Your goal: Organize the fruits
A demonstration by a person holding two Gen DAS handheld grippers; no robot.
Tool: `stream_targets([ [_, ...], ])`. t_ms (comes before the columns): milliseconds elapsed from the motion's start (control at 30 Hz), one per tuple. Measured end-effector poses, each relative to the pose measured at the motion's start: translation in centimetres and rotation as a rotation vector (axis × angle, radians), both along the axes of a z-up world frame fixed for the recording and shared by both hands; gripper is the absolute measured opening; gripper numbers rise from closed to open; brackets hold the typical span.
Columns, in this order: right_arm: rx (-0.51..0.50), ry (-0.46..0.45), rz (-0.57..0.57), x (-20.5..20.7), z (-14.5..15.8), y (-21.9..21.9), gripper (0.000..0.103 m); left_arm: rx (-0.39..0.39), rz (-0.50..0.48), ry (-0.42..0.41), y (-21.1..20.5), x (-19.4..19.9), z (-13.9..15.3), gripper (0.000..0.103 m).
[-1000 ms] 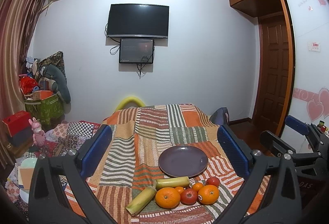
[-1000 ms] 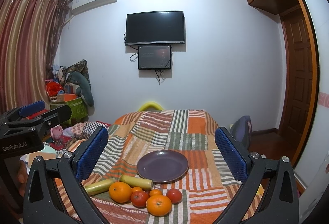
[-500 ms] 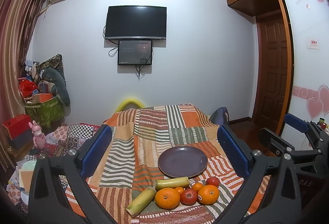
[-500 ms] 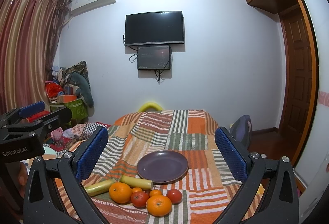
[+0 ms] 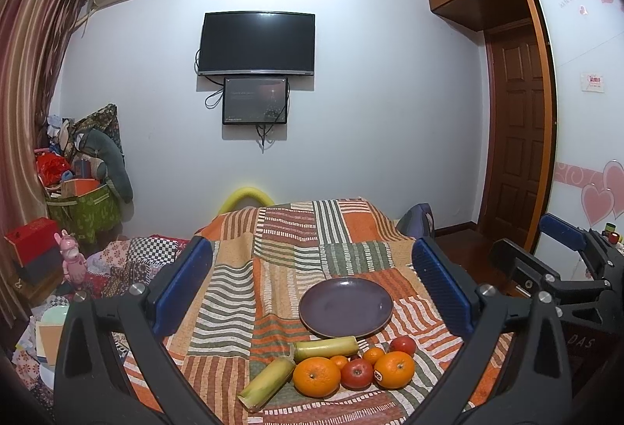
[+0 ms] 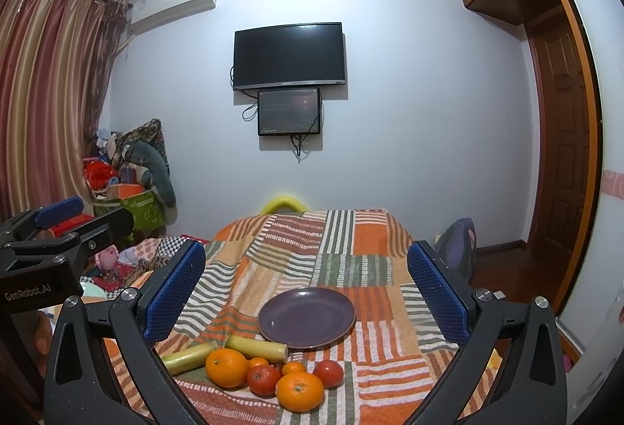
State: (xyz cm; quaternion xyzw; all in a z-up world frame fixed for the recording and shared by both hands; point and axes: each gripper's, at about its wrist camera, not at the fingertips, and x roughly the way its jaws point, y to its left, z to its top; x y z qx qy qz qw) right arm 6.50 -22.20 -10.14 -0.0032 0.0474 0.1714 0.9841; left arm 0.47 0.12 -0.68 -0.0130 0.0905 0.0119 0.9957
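Observation:
An empty purple plate (image 5: 346,306) (image 6: 307,317) sits on a striped patchwork cloth (image 5: 288,253). In front of it lie two large oranges (image 5: 316,376) (image 6: 300,390), two small tangerines (image 5: 373,354), two red apples (image 5: 357,373) (image 6: 264,379) and two yellow-green cane pieces (image 5: 325,347) (image 6: 256,347). My left gripper (image 5: 312,288) is open and empty, held above and before the fruit. My right gripper (image 6: 306,288) is open and empty, also back from the fruit. Each gripper shows at the edge of the other's view.
A wall with a TV (image 5: 255,44) stands behind the table. Piled boxes and toys (image 5: 78,191) fill the left side. A wooden door (image 5: 518,136) and wardrobe are on the right. A dark bag (image 6: 456,241) sits past the table's right edge.
Both views have shifted very slightly; the fruit and plate have not moved. Both grippers stay open.

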Motion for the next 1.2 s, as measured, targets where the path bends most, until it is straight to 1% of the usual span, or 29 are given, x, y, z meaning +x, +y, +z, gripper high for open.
stream_targets([
  [167, -0.004, -0.005, -0.008, 0.0, 0.0, 0.1, 0.103, -0.004, -0.001, 0.004, 0.0, 0.1, 0.0, 0.103],
  [400, 0.005, 0.013, 0.008, 0.5, -0.2, -0.1, 0.103, -0.003, -0.01, 0.022, 0.4, 0.6, -0.3, 0.103],
  [533, -0.008, 0.031, 0.013, 1.0, -0.7, 0.0, 0.103, -0.001, -0.019, 0.041, 0.5, 1.2, -0.8, 0.103],
  [567, -0.012, 0.037, 0.016, 1.1, -0.9, 0.0, 0.102, -0.002, -0.02, 0.049, 0.6, 1.4, -1.0, 0.101],
  [600, -0.017, 0.044, 0.019, 1.2, -1.1, 0.0, 0.1, -0.003, -0.023, 0.06, 0.8, 1.6, -1.2, 0.097],
  [633, -0.025, 0.051, 0.022, 1.4, -1.3, 0.0, 0.099, -0.003, -0.027, 0.074, 0.9, 1.8, -1.4, 0.091],
  [767, -0.067, 0.097, 0.041, 2.2, -2.2, 0.2, 0.087, 0.001, -0.037, 0.146, 1.7, 3.4, -2.6, 0.083],
  [833, -0.087, 0.127, 0.053, 2.8, -2.9, 0.1, 0.083, 0.014, -0.037, 0.185, 2.2, 4.3, -3.4, 0.075],
  [900, -0.106, 0.163, 0.062, 3.5, -3.8, 0.1, 0.077, 0.023, -0.035, 0.225, 2.6, 5.1, -4.4, 0.072],
  [1000, -0.118, 0.222, 0.075, 4.4, -4.8, -0.1, 0.069, 0.013, -0.042, 0.299, 3.7, 6.5, -6.1, 0.071],
  [1067, -0.115, 0.278, 0.09, 5.3, -5.8, -0.3, 0.067, 0.003, -0.046, 0.35, 4.4, 7.3, -7.4, 0.071],
  [1200, -0.149, 0.34, 0.094, 6.3, -7.3, -0.2, 0.066, 0.004, -0.048, 0.439, 5.5, 8.9, -10.0, 0.071],
])
